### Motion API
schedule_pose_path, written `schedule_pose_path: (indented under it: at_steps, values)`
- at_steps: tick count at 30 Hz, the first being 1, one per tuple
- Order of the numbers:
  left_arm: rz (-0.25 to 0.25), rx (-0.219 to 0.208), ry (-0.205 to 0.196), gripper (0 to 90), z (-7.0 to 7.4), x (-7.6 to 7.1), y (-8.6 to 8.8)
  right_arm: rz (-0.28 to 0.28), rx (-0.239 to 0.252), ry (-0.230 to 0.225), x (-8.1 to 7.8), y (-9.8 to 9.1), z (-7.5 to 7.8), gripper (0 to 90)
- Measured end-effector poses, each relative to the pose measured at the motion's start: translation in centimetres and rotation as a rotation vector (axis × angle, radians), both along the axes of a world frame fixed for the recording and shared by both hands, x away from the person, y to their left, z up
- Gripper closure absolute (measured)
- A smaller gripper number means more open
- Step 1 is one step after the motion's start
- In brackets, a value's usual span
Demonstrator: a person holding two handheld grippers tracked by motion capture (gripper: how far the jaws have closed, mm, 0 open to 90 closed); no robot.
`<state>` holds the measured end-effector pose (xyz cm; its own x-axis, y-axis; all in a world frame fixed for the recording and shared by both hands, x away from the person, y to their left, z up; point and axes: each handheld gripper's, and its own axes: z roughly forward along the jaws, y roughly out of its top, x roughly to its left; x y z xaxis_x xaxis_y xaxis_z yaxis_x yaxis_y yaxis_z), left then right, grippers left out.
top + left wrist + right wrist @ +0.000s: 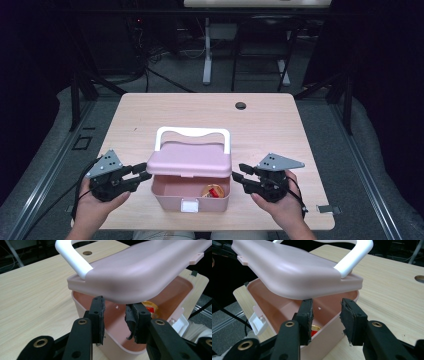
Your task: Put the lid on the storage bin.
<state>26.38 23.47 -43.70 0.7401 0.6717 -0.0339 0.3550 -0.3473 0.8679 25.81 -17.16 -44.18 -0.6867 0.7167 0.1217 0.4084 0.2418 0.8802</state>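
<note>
Near the front edge of the worktop (150,110) sits a pink box (172,197), lid (190,159) propped half open and sloping up toward the person's side, white carry handle (192,133) standing behind it. White latch (189,205) on the front wall hangs undone. Inside, a small red and yellow item (214,191) lies on the floor of the box toward its right; too small to say what it is.

Left gripper (142,172) is at the box's left side, tips at the lid's left edge. Its own view has the two fingers (98,315) straddling the box's side rim just under the lid's rounded corner, pads part open with clear air between them, nothing pinched. Lid edge sits just above the pads; contact cannot be told.

Right gripper (239,177) mirrors it on the right side, tips just beside the lid's right edge. Its own view shows the fingers (352,317) part open over the box's side rim below the lid corner, gap between pads empty apart from the wall seen behind them; no grip on anything. Each gripper is held in a hand, left hand (95,207) and right hand (282,207), coming in from the near edge.
</note>
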Motion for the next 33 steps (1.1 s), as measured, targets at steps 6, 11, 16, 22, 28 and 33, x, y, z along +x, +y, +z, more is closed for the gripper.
schedule_pose_path:
  at_steps: [6, 11, 16, 22, 28, 33]
  values:
    - [0.001, -0.004, 0.014, 67.2, -0.9, -0.2, 0.1, -0.001, 0.006, 0.008, -0.5, -0.4, -0.7, 61.2]
    - [0.011, 0.002, 0.017, 67.2, -1.3, -0.4, 0.5, -0.002, 0.011, 0.008, -0.8, -0.5, -1.5, 61.1]
    - [0.006, -0.007, 0.029, 67.2, -1.6, -0.4, 0.7, -0.002, 0.022, 0.02, -0.7, -0.6, -2.0, 61.1]
    - [0.0, 0.004, 0.032, 67.2, -2.2, -0.4, 0.9, -0.003, 0.027, 0.029, -0.8, -0.8, -2.3, 61.0]
    - [0.011, 0.019, 0.046, 67.3, -2.7, -0.2, 1.1, -0.014, 0.031, 0.039, -0.6, -1.1, -2.8, 60.9]
    - [0.038, 0.016, 0.053, 67.0, -2.9, 0.1, 1.7, -0.019, 0.023, 0.038, -0.6, -1.1, -3.2, 60.6]
